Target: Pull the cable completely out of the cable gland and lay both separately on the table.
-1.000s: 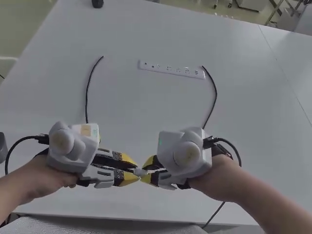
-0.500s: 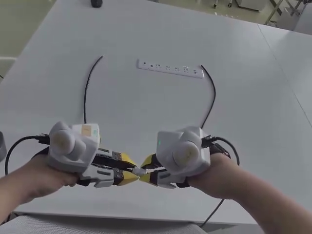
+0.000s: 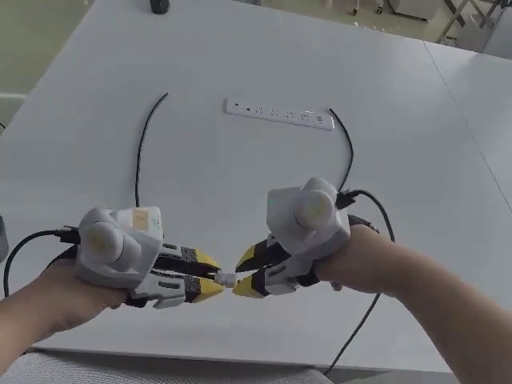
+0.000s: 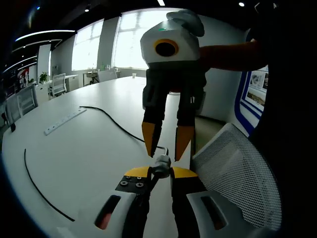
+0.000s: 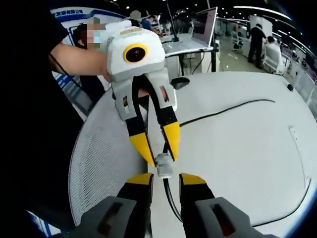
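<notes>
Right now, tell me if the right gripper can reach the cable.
Probably yes: the right gripper is open, the cable runs between its jaws, and the left gripper holds the gland.

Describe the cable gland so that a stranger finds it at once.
Near the front edge of the white table, the left gripper and right gripper meet tip to tip. The cable gland is the small pale stub between their yellow tips; the cables nearby are long, thin and black.

White table (image 3: 240,64) carries a power strip (image 3: 280,115) and a loose black cable (image 3: 139,152).
</notes>
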### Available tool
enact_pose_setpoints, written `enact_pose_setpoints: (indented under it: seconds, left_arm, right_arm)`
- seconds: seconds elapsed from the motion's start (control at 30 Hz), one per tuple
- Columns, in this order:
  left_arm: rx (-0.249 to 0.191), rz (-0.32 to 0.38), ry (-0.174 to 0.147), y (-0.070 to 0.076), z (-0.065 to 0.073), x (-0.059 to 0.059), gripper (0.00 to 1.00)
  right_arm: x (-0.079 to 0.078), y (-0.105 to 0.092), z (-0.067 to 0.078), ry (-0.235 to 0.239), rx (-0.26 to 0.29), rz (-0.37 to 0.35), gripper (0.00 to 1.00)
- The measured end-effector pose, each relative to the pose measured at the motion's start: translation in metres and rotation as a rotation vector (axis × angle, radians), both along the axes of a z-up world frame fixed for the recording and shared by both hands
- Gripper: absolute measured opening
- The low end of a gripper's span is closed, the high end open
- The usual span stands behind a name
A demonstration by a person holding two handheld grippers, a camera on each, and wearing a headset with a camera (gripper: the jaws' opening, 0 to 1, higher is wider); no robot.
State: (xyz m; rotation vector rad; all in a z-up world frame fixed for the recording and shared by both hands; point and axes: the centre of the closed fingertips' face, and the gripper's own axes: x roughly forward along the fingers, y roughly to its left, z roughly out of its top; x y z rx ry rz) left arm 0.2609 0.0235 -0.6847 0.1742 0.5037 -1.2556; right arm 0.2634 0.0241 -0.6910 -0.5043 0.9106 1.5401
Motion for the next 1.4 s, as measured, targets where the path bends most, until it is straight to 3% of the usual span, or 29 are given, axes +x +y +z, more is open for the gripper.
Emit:
enact_pose_setpoints:
  seconds: [0.07, 0.17, 0.2, 0.33, 0.43, 0.53, 0.6, 0.7, 0.8, 1.0, 1.27, 1.3, 1.4]
  left_arm:
    - [0.005, -0.006, -0.015, -0.002, 0.001, 0.000, 0.16]
    - [0.023, -0.015, -0.029, -0.004, 0.000, -0.001, 0.16]
    - [0.024, -0.016, -0.032, -0.004, 0.000, -0.002, 0.16]
    - [0.037, -0.028, -0.051, -0.006, 0.000, -0.003, 0.16]
    - [0.037, -0.037, -0.059, -0.007, 0.002, -0.004, 0.16]
    - [0.040, -0.039, -0.068, -0.008, 0.002, -0.002, 0.16]
    - [0.043, -0.043, -0.072, -0.009, 0.002, -0.003, 0.16]
    - [0.049, -0.052, -0.077, -0.010, 0.002, -0.003, 0.16]
    - [0.060, -0.062, -0.080, -0.012, 0.001, -0.004, 0.16]
    - [0.074, -0.064, -0.073, -0.015, 0.001, -0.004, 0.16]
    - [0.084, -0.037, -0.065, -0.012, 0.000, 0.001, 0.15]
    - [0.088, -0.020, -0.067, -0.010, 0.000, 0.005, 0.15]
    - [0.070, -0.022, -0.050, -0.011, 0.001, 0.005, 0.15]
  right_arm:
    - [-0.005, -0.002, -0.001, 0.091, -0.012, 0.015, 0.23]
    - [-0.006, -0.002, -0.001, 0.127, -0.011, 0.069, 0.19]
    - [-0.012, -0.002, 0.001, 0.187, -0.013, 0.072, 0.19]
    - [-0.012, -0.002, 0.000, 0.234, -0.010, 0.084, 0.18]
    - [-0.008, -0.004, -0.004, 0.234, -0.024, 0.095, 0.14]
    - [-0.009, -0.004, -0.003, 0.297, -0.011, 0.086, 0.11]
    - [-0.009, -0.005, -0.004, 0.295, -0.010, 0.091, 0.11]
    - [-0.013, -0.006, -0.004, 0.349, -0.004, 0.088, 0.09]
    - [-0.014, -0.006, -0.005, 0.366, 0.003, 0.084, 0.09]
    - [-0.018, -0.006, -0.006, 0.361, 0.009, 0.098, 0.09]
    - [-0.012, -0.004, -0.004, 0.257, -0.006, 0.128, 0.06]
    - [-0.005, -0.002, -0.004, 0.185, -0.005, 0.131, 0.06]
    - [-0.009, -0.004, -0.002, 0.142, -0.044, 0.163, 0.05]
